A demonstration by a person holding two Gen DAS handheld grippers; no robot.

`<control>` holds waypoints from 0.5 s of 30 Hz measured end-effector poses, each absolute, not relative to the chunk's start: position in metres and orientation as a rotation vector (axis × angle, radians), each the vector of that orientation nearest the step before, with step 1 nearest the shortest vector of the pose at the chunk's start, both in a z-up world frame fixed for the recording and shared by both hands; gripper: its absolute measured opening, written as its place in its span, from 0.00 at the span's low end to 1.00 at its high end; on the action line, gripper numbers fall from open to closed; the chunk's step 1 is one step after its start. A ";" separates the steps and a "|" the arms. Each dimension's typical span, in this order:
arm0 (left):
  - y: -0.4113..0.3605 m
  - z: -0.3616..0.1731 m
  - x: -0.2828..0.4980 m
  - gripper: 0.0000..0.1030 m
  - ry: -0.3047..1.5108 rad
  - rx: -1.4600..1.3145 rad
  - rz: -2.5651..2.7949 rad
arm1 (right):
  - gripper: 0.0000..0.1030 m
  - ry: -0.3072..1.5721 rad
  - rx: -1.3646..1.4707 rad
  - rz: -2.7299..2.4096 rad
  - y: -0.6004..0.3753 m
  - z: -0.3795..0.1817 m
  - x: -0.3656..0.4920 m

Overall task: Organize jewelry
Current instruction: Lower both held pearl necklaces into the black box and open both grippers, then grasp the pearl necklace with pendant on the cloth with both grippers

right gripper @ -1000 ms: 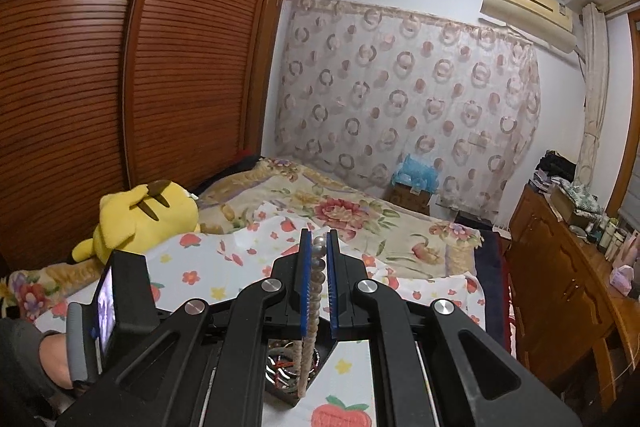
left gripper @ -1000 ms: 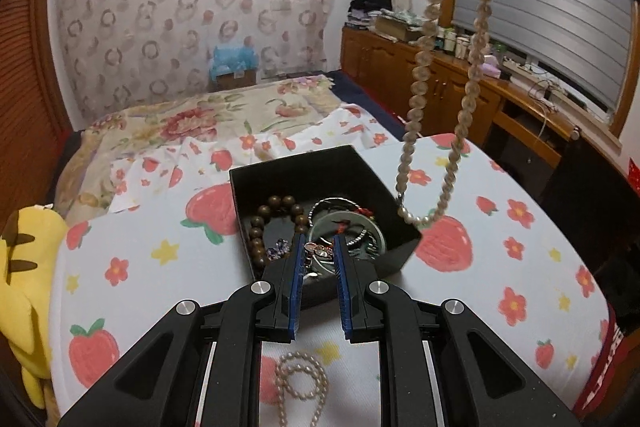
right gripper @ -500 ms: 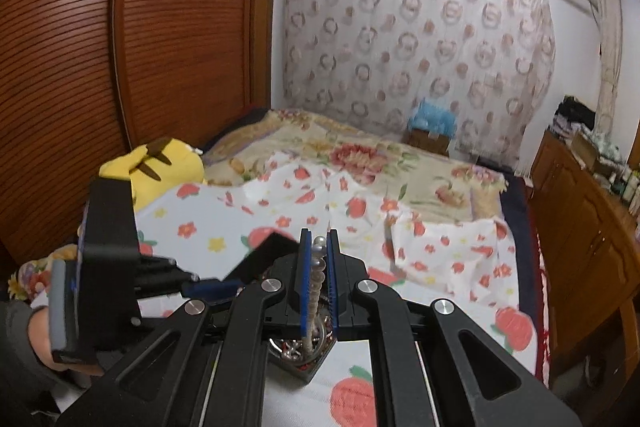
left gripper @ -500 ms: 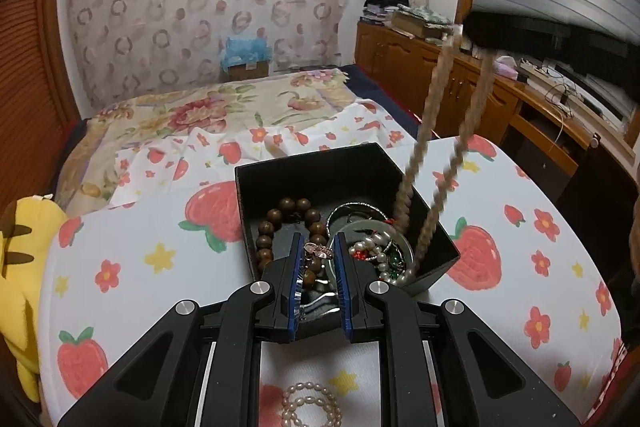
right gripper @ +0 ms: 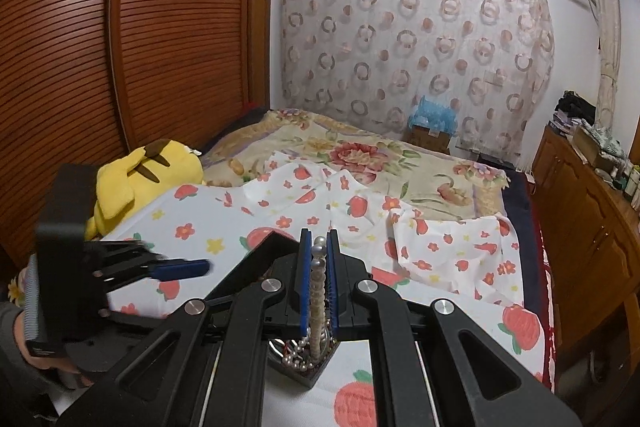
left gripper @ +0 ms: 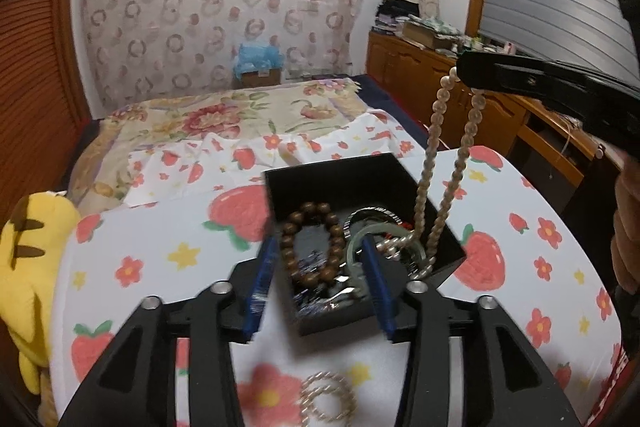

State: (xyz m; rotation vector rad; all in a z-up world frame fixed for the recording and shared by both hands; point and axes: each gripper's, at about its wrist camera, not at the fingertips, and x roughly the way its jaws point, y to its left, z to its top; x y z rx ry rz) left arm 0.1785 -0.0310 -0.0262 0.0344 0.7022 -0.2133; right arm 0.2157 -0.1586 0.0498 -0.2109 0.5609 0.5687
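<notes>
Far left in the left wrist view a yellow plush toy (left gripper: pixel 30 251) lies at the edge of the strawberry-print cloth (left gripper: pixel 160 247); the left gripper (left gripper: pixel 320 281) hovers low over the near side of the black jewelry box (left gripper: pixel 340 175), its blue-padded jaws spread wide with nothing between them, bracketing the brown bead bracelet (left gripper: pixel 312 243) and green bangle (left gripper: pixel 360 243) that lie in the box. Only this view shows a small pearl bracelet (left gripper: pixel 328 399) on the cloth outside the box, below the gripper, blurred. To the right the pearl necklace (left gripper: pixel 444 163) hangs as a double strand from the right gripper (left gripper: pixel 468 77), its lower end already coiled inside the box at the near right corner. The right wrist view shows instead the grip itself: the right gripper (right gripper: pixel 319 283) pinches the pearl necklace (right gripper: pixel 318 291) between nearly closed jaws, tilted downward over the black jewelry box (right gripper: pixel 308 375), with the left gripper (right gripper: pixel 176 269) approaching level from the left side
</notes>
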 end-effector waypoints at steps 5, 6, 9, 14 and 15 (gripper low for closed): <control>-0.003 -0.027 0.150 0.45 0.694 0.032 -0.183 | 0.08 0.571 -0.200 0.573 -0.146 0.048 0.232; 0.001 -0.026 0.147 0.45 0.694 0.030 -0.178 | 0.08 0.575 -0.200 0.571 -0.141 0.047 0.235; 0.016 -0.026 0.138 0.45 0.698 0.024 -0.168 | 0.08 0.589 -0.198 0.564 -0.132 0.040 0.243; 0.032 -0.026 0.126 0.45 0.699 0.018 -0.164 | 0.09 0.615 -0.189 0.568 -0.123 0.032 0.248; 0.034 -0.027 0.123 0.45 0.701 0.017 -0.164 | 0.09 0.616 -0.192 0.569 -0.122 0.031 0.247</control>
